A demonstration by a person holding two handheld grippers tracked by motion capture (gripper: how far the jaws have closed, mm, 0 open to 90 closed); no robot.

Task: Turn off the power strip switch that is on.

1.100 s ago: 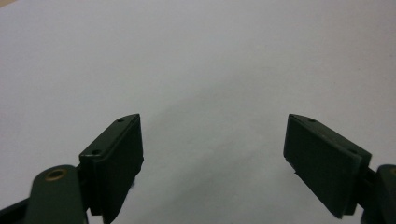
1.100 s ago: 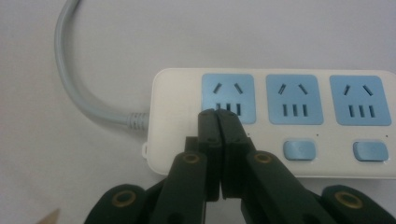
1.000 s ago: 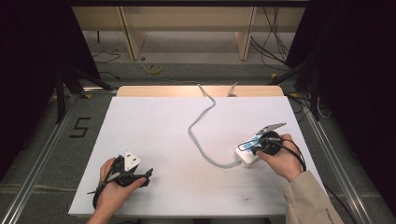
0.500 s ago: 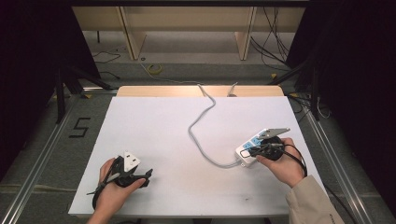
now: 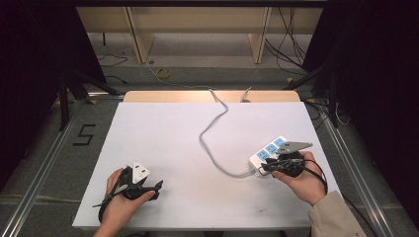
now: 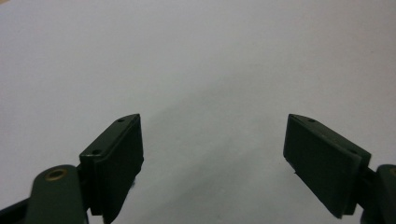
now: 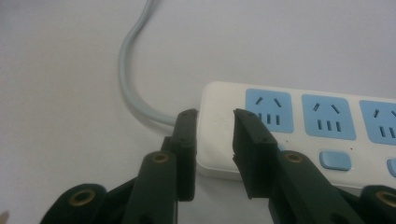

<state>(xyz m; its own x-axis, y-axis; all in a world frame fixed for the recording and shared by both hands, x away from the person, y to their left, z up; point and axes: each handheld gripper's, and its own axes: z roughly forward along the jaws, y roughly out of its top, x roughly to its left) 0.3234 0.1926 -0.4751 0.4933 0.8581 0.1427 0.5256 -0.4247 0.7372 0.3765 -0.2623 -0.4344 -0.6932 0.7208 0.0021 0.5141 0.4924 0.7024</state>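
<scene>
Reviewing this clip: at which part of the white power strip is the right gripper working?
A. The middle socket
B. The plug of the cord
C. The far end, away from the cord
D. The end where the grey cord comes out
D: in the right gripper view the right gripper has its jaws astride the corner of the power strip next to where the grey cord enters it.

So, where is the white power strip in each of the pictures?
High view: power strip lies at right on the white table, at the right gripper.
Right gripper view: power strip at centre right, its end by the jaws.
Left gripper view: not there.
Shared landmark: the grey cord.
</scene>
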